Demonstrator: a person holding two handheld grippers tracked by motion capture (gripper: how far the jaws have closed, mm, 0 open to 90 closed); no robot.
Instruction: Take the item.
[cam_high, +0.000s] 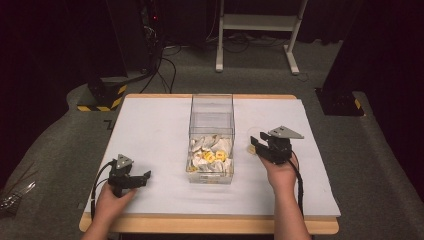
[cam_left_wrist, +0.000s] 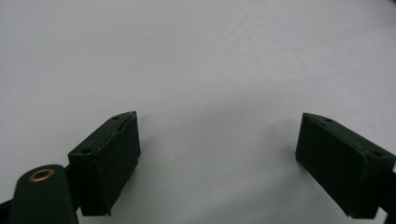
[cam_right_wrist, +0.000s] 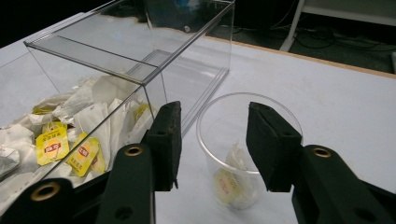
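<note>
A clear plastic box stands mid-table, its near half heaped with white tea bags with yellow tags. Just right of it sits a small clear cup. In the right gripper view the cup holds one tea bag, and the box wall with its tea bags is at left. My right gripper hovers over the cup's near rim, open, its pads touching nothing; the high view shows it right of the box. My left gripper rests near the front left, open over bare white tabletop.
The white tabletop has a wooden edge along the front. Beyond the table, a white metal frame stands on the floor. Black bases with yellow-black tape sit at back left and back right.
</note>
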